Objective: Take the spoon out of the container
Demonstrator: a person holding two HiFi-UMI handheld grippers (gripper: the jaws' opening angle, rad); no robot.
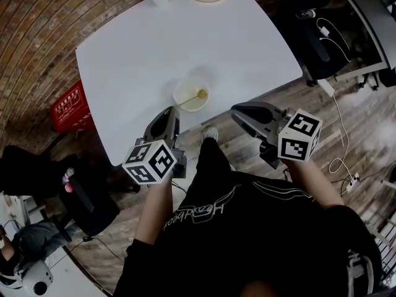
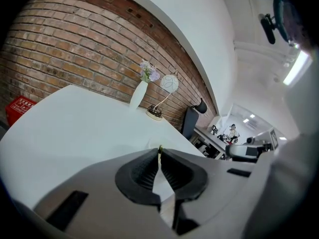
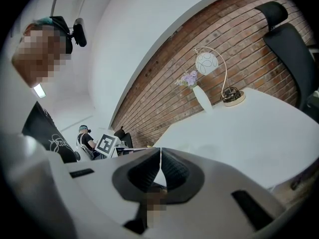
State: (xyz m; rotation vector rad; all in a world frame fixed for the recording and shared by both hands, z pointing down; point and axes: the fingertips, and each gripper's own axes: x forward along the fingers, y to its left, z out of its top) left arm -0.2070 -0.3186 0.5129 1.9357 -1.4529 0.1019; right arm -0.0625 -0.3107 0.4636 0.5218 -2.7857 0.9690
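Round end of the spoon point(image 1: 190, 99) down in the container point(image 1: 183, 86), near the front of the white table point(image 1: 136, 60), thin handle poking over the rim. Could slip loose, with only the very tip pinched. Could drag or tip the container too, if pulled sideways and not up. Gripping that handle tip with the left gripper point(image 2: 160, 153), jaws squeezed almost together. Holding nothing in the right gripper point(image 3: 160, 156), jaws closed, near the table's edge.

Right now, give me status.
Left gripper shut on spoon handle. Right gripper shut, empty. Spoon head in container. Nothing blocking.
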